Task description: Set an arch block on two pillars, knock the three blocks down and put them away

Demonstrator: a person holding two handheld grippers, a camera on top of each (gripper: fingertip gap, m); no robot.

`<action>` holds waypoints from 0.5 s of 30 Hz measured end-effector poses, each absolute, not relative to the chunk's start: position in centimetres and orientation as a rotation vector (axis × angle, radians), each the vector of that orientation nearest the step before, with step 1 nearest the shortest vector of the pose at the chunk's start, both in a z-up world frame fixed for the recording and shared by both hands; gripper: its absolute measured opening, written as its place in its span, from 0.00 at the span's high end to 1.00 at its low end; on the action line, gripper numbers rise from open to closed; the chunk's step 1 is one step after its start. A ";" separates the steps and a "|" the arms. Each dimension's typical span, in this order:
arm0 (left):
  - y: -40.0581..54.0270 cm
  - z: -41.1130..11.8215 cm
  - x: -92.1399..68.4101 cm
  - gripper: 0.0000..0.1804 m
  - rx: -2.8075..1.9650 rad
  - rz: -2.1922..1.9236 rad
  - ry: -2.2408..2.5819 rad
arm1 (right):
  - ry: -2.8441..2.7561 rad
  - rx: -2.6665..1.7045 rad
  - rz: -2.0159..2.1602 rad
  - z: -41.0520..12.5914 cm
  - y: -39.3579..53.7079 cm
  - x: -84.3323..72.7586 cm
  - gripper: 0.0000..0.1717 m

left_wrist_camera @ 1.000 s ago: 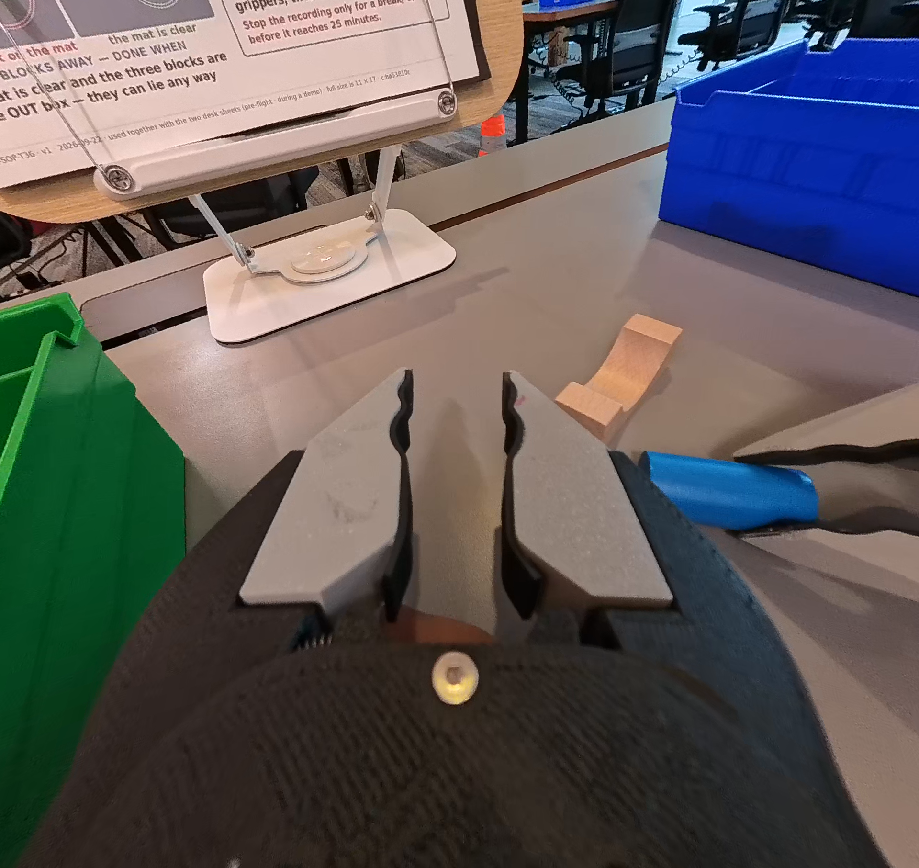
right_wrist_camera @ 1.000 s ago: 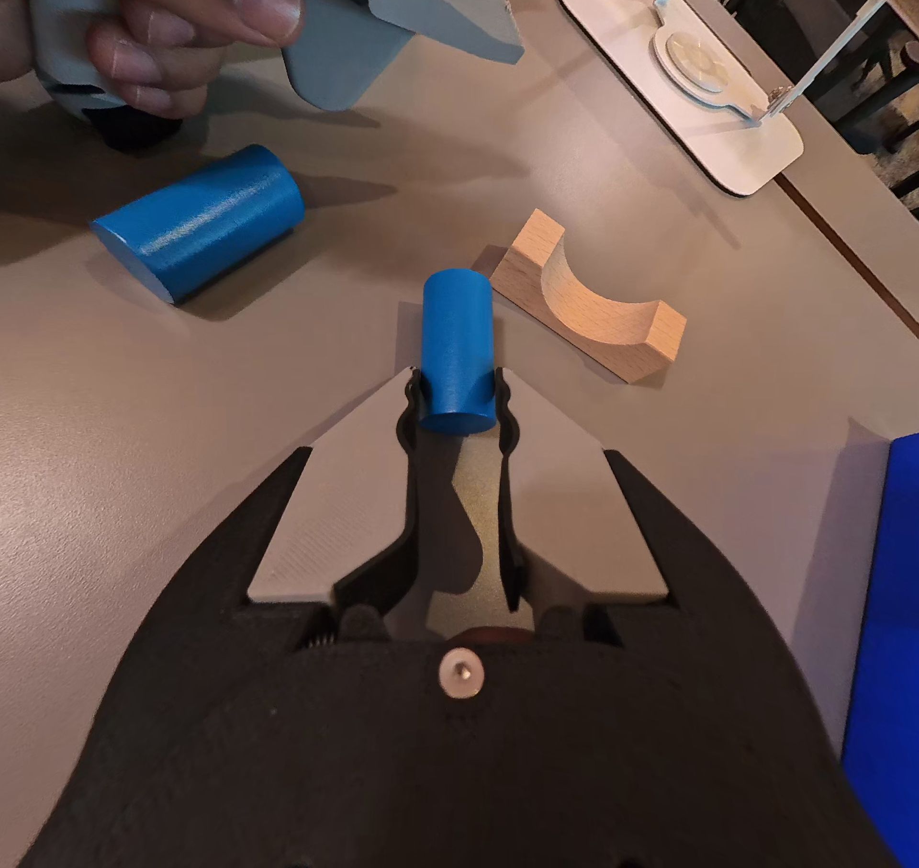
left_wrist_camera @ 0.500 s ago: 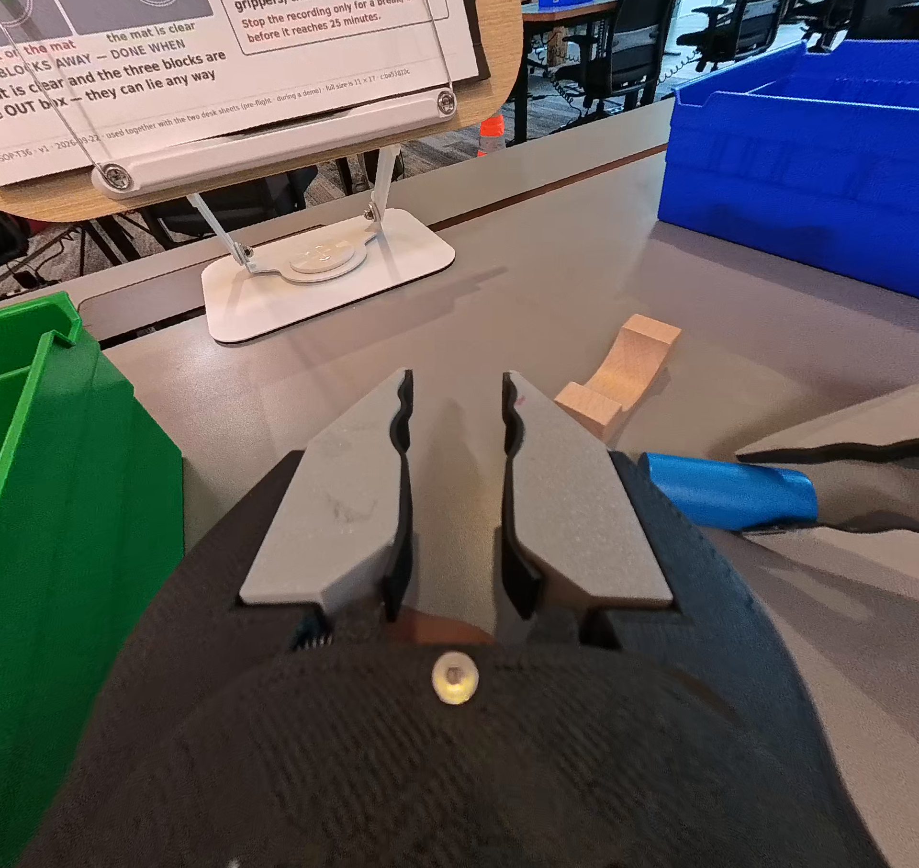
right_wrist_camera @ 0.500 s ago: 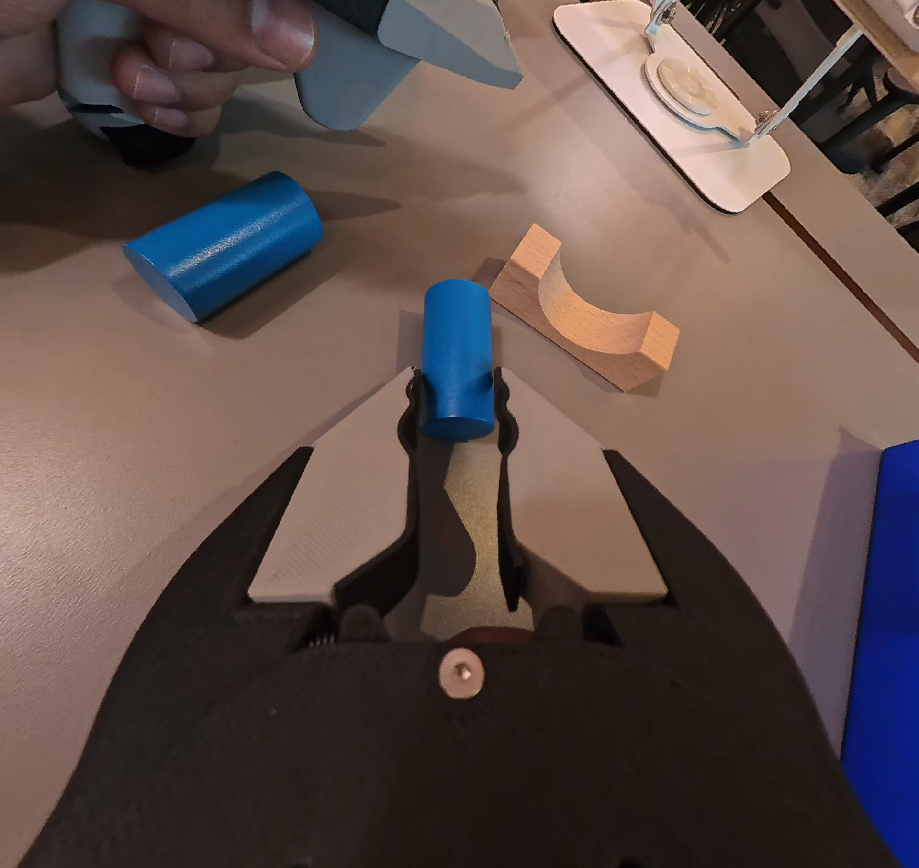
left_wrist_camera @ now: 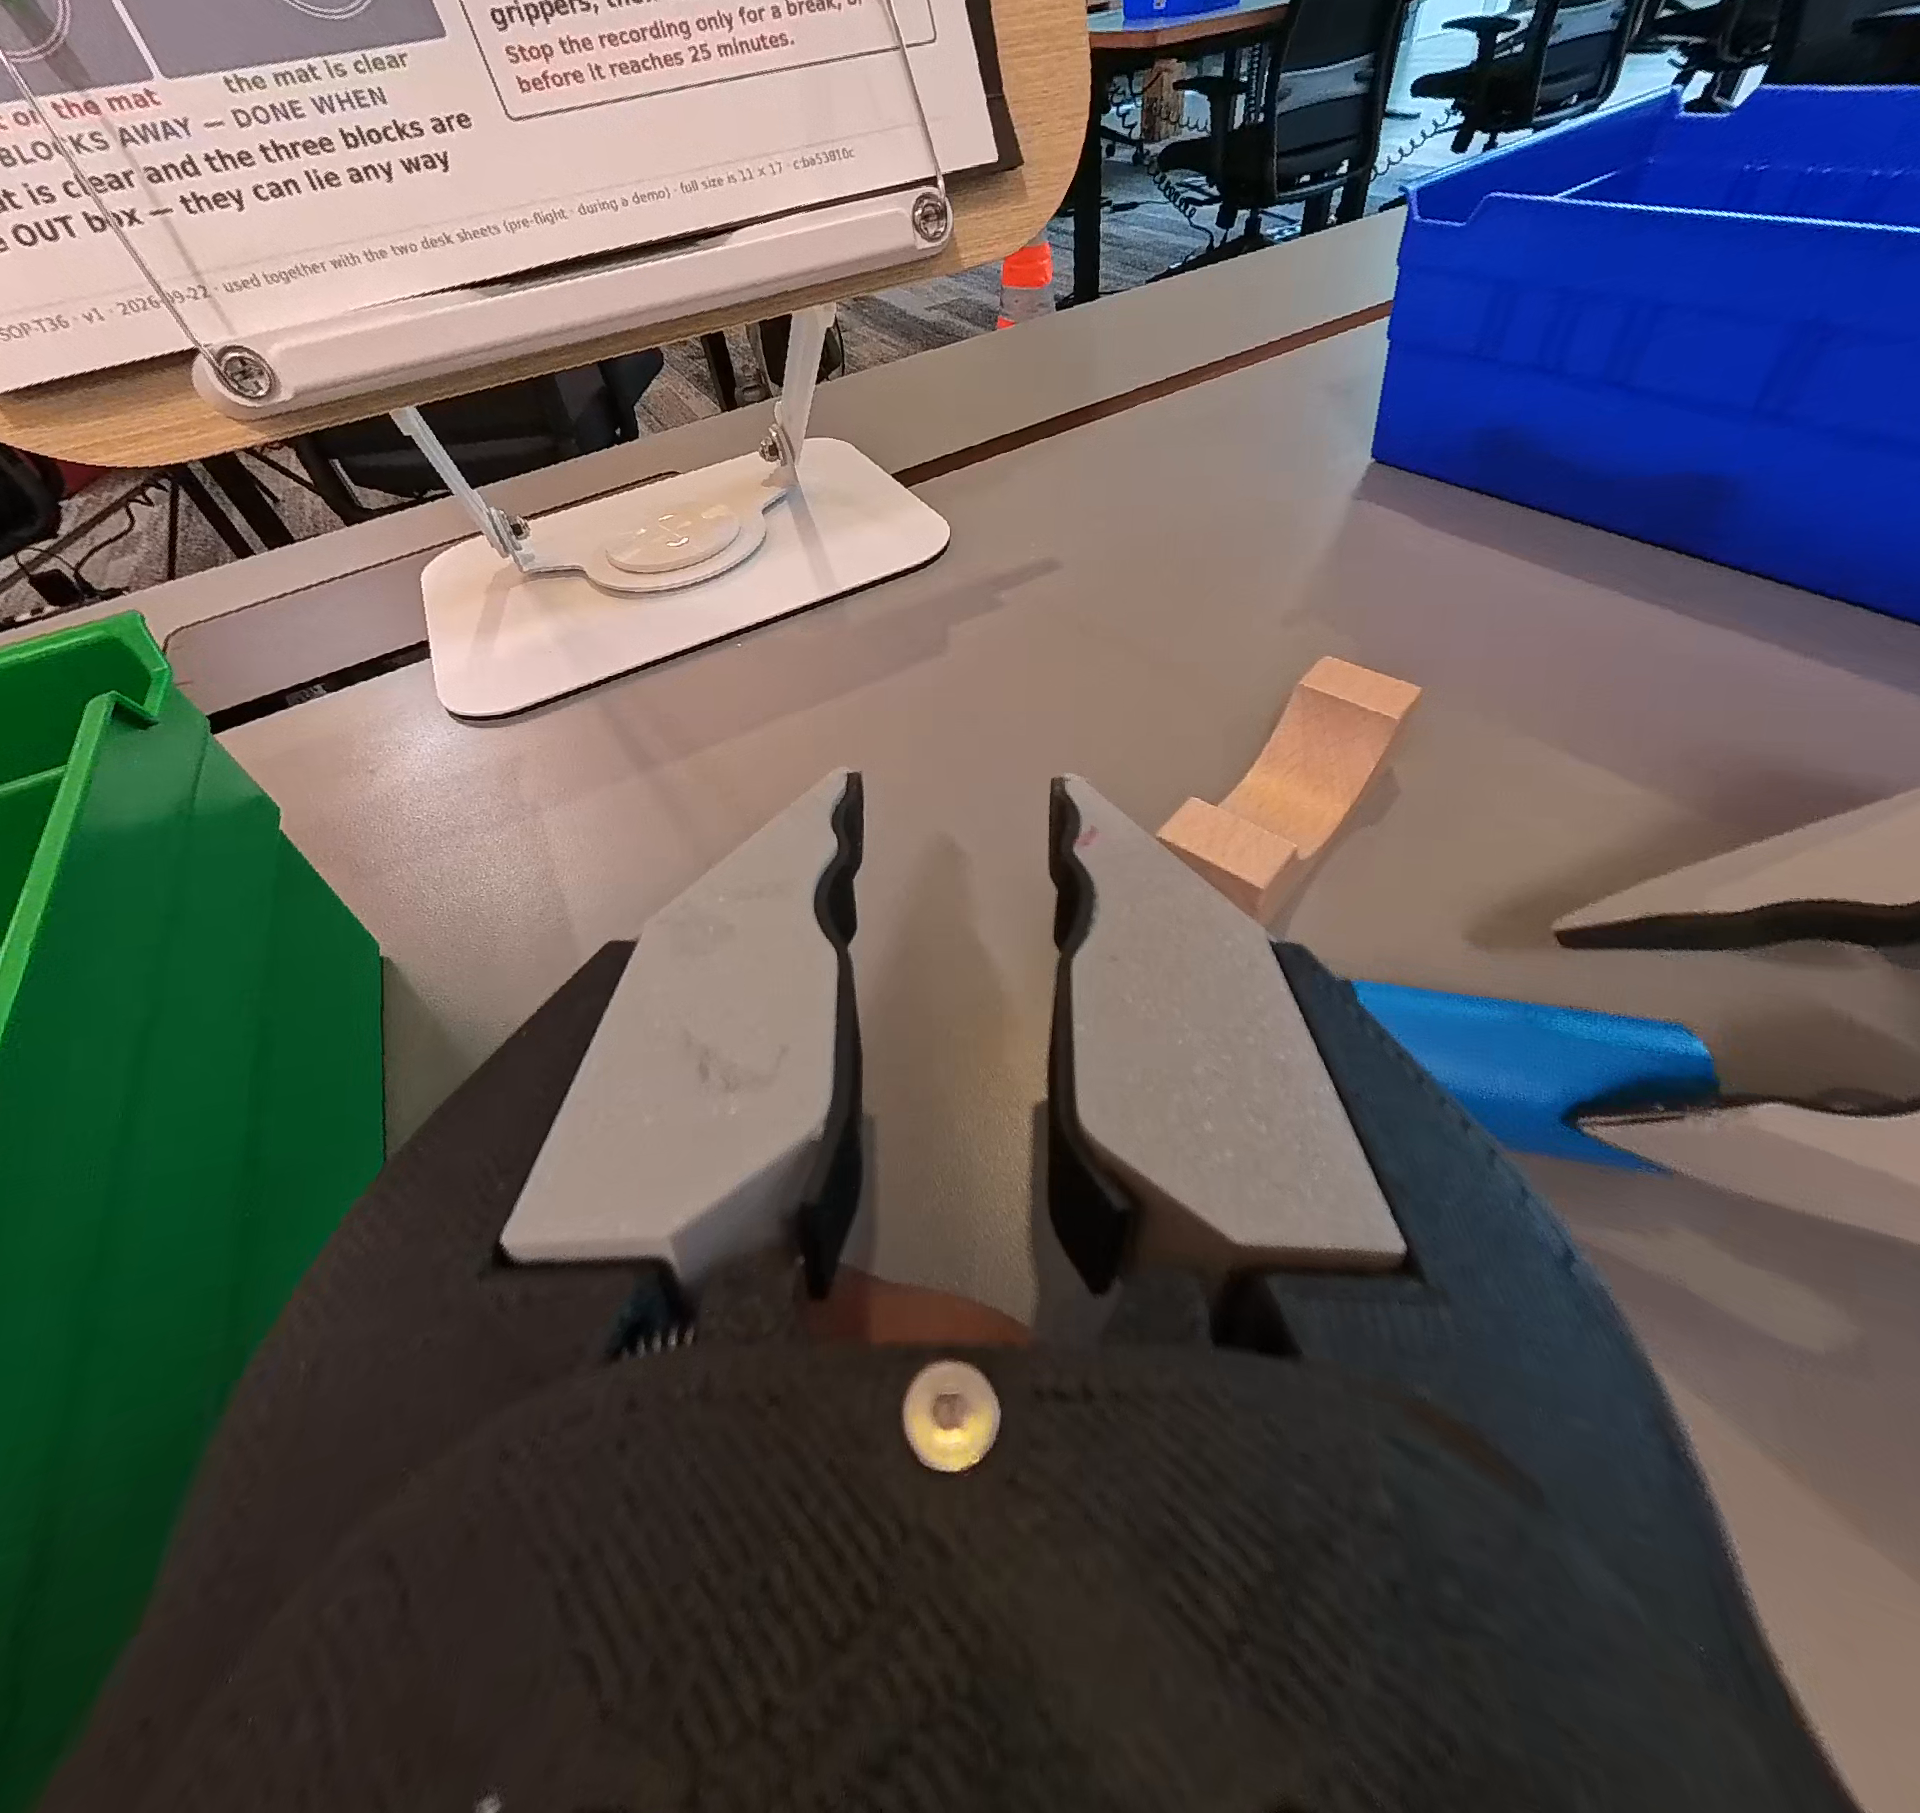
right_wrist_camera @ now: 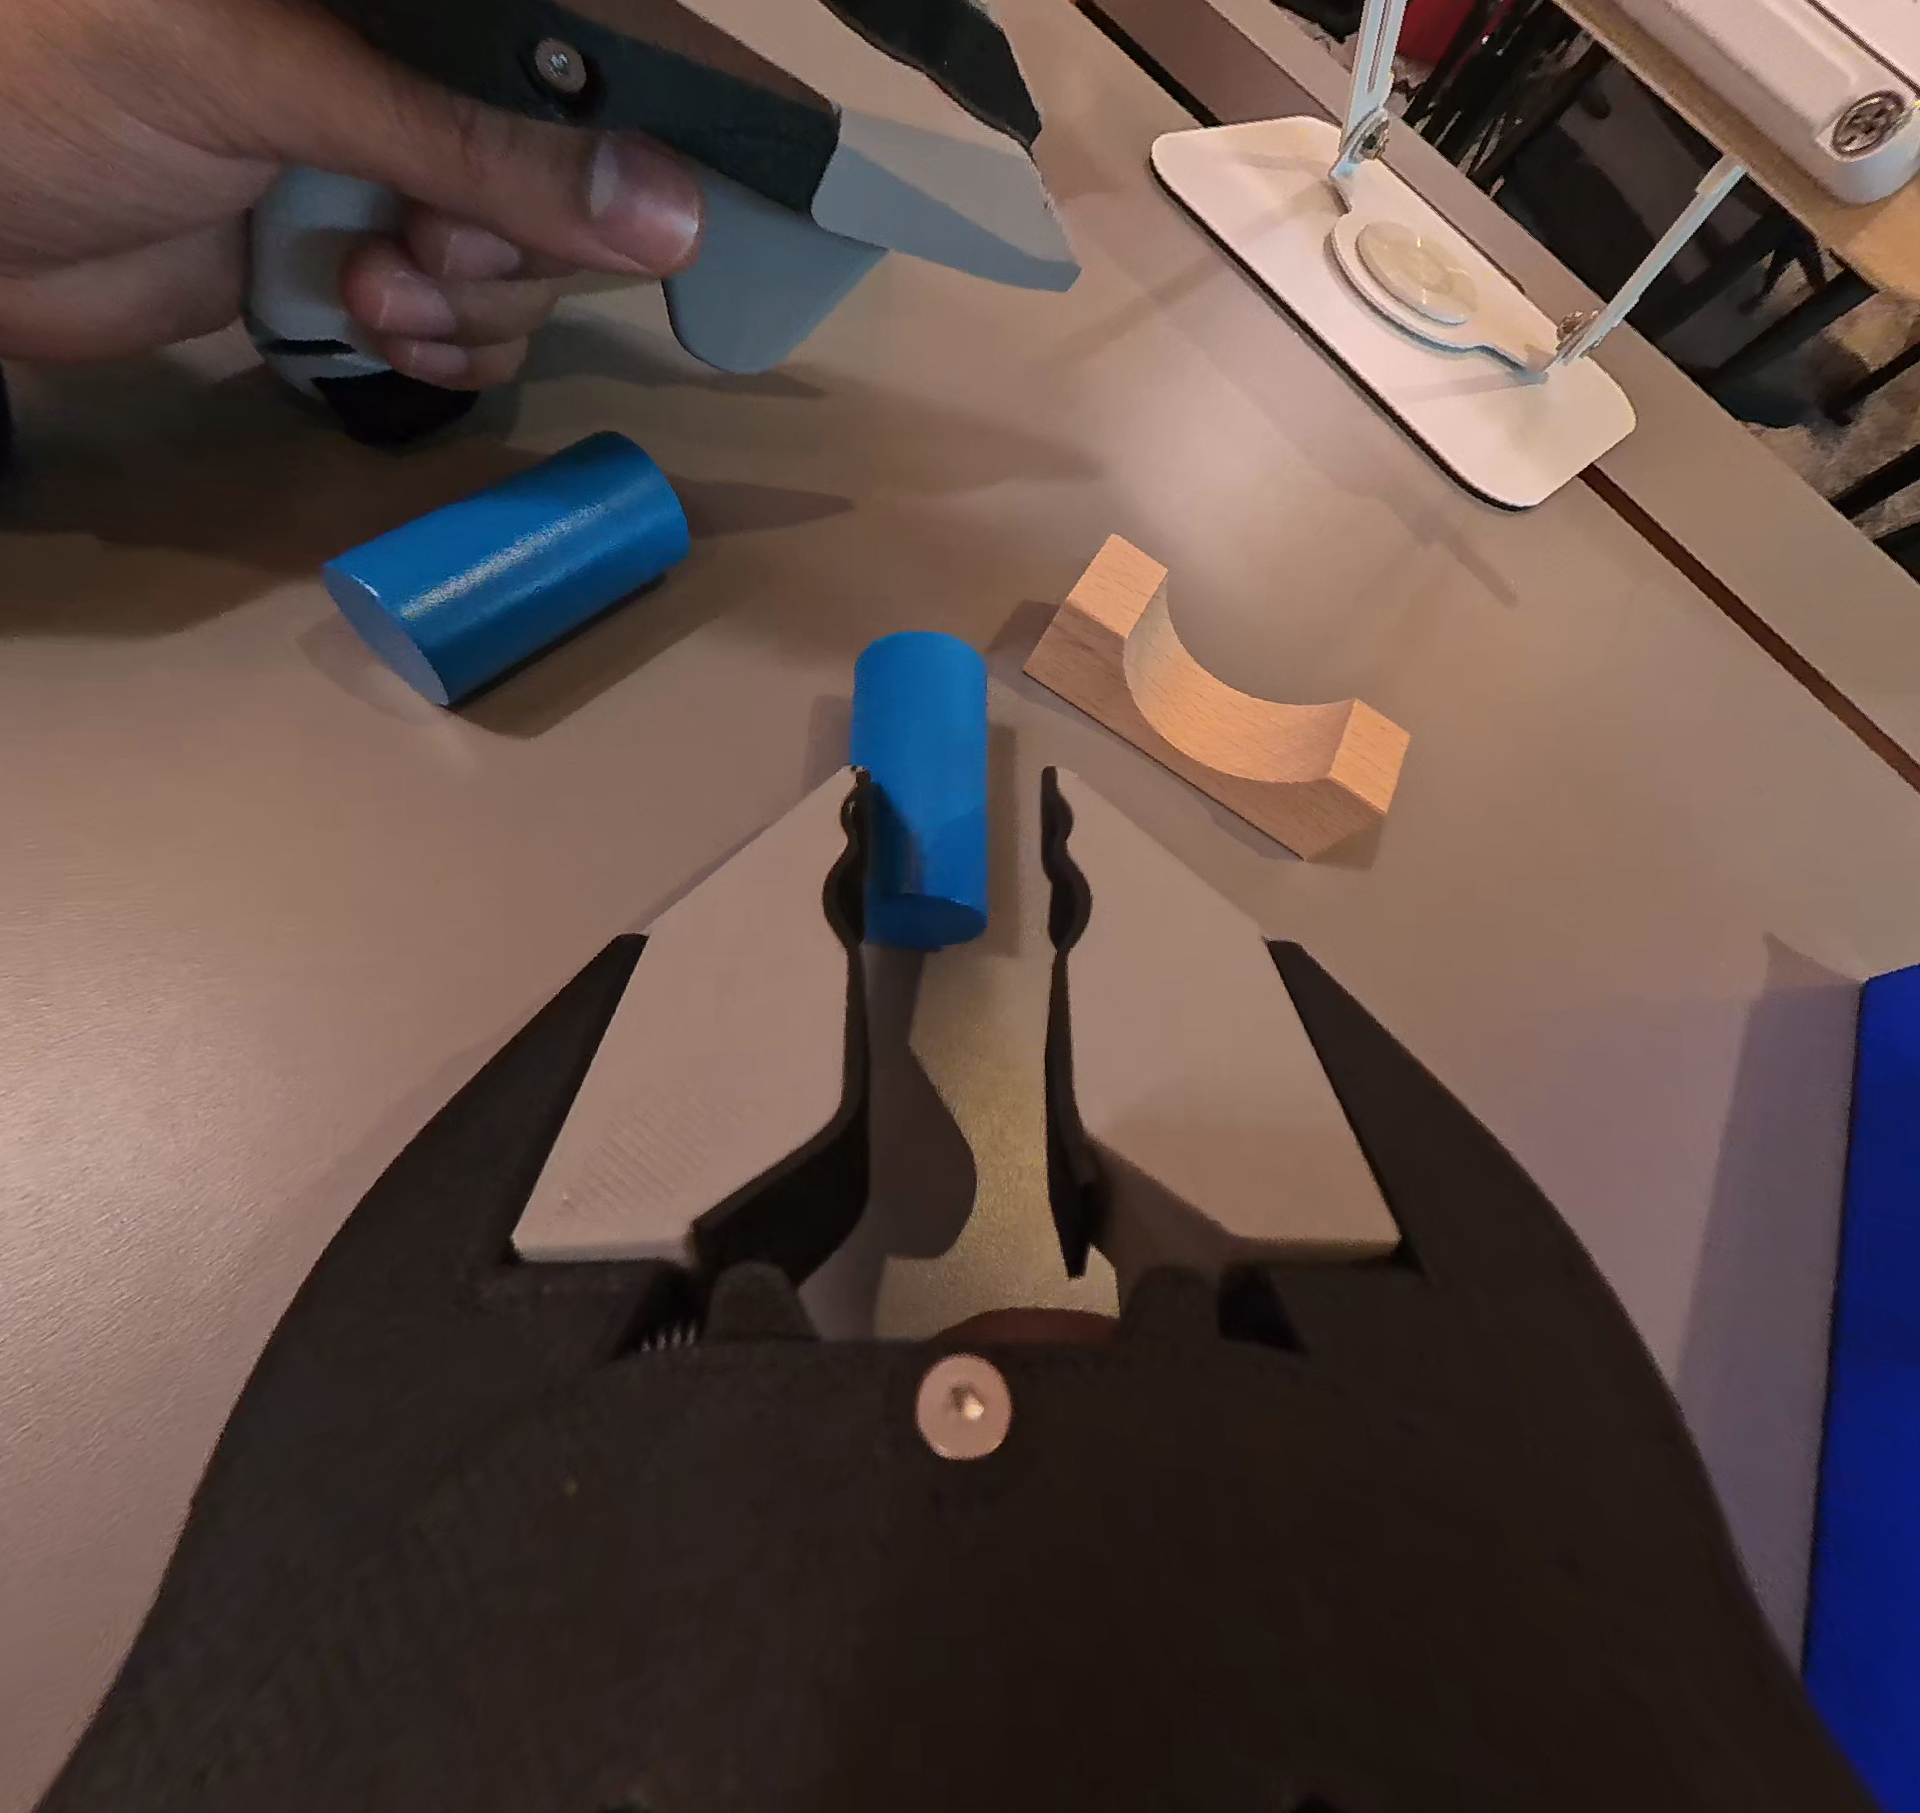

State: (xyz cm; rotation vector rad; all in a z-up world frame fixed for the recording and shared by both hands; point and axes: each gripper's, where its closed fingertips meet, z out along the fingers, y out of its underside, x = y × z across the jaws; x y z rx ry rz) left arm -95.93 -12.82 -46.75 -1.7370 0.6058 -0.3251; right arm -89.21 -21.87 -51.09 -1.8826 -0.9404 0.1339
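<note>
Where blocks lie — two blue cylinders (right_wrist_camera: 504, 563) (right_wrist_camera: 920, 787), one arch (right_wrist_camera: 1221, 714), both claws (left_wrist_camera: 951, 864) (right_wrist_camera: 951, 854) open.

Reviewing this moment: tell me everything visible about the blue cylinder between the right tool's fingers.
The blue cylinder is a short, round pillar block with a matte blue painted look and flat end faces. It sits between the fingers of the right tool, its long axis running along them, one flat end facing the camera. It lies close against the left-hand finger, while a clear gap separates it from the other finger, so the pads are not clamping it. Below and around it is the grey table; whether it rests there is unclear.
</note>
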 end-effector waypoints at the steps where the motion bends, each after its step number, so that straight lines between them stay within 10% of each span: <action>1: -12.8 -46.8 -95.9 0.81 -1.737 -0.325 0.606 | -0.939 -1.878 0.135 -51.0 -21.9 -89.2 0.83; 15: -12.9 -46.8 -95.9 0.82 -1.736 -0.322 0.611 | -1.016 -1.990 0.138 -53.4 -22.4 -89.7 0.81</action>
